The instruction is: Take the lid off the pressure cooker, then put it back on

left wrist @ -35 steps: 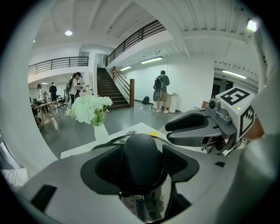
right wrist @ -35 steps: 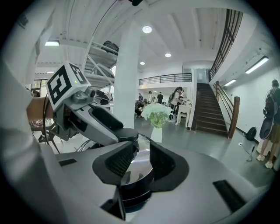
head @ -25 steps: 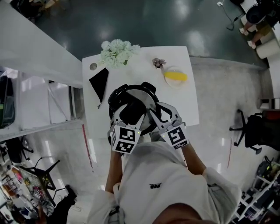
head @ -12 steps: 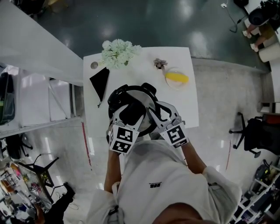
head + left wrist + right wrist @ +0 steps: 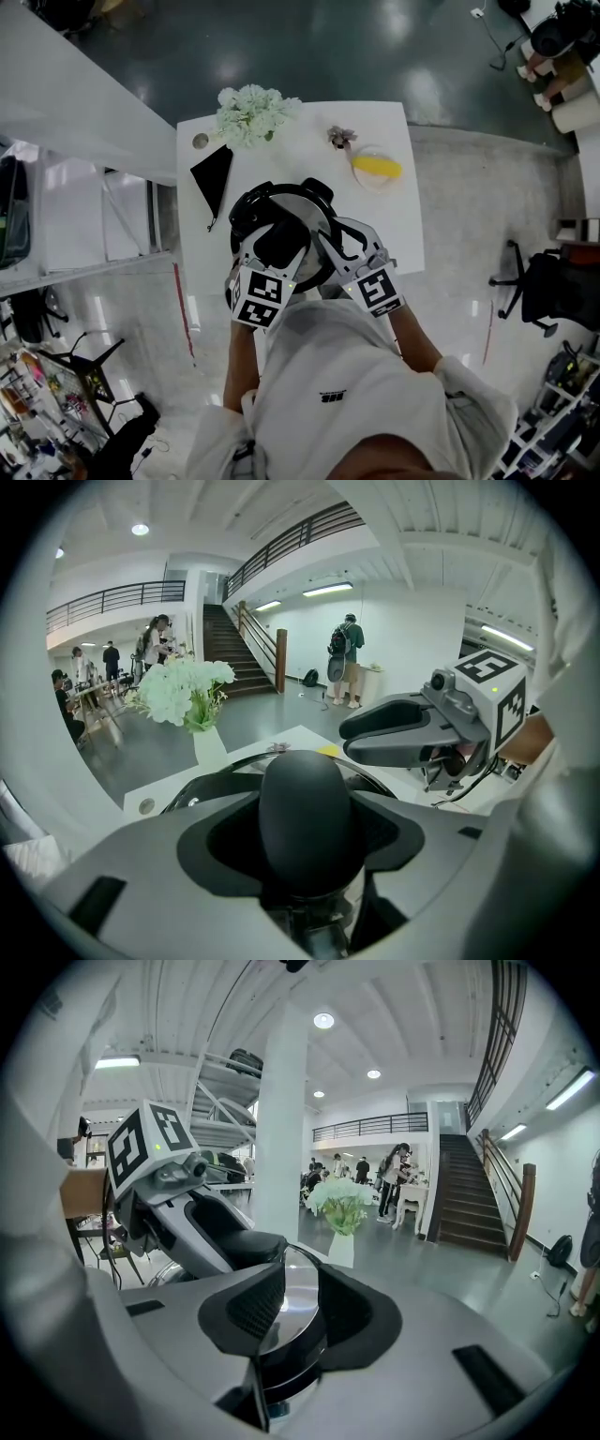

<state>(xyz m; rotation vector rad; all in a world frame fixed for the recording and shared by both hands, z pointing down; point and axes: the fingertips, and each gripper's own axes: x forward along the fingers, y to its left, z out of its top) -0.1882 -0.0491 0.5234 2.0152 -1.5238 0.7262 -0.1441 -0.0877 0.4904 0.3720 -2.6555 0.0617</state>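
Note:
The steel pressure cooker (image 5: pixel 300 200) stands at the near edge of the white table (image 5: pixel 394 234). Its lid (image 5: pixel 298 1283) is on, with a black handle (image 5: pixel 305 799) on top. My left gripper (image 5: pixel 280 246) comes over the near side, and its jaws have just been closing on that handle. In the left gripper view, the left gripper (image 5: pixel 305 834) has both pads against the handle. My right gripper (image 5: pixel 328 247) is at the cooker's near right side. In the right gripper view, the right gripper (image 5: pixel 295 1314) is shut on the shiny rim.
A vase of white flowers (image 5: pixel 251 111) stands at the far left of the table, with a black triangular thing (image 5: pixel 214 173) beside it. A yellow object on a plate (image 5: pixel 377 166) and a small pink item (image 5: pixel 339 134) lie at the far right. People stand in the hall beyond.
The left gripper has drawn slightly tighter round the lid's handle and its marker cube has shifted a little left. The right gripper and cooker have not moved.

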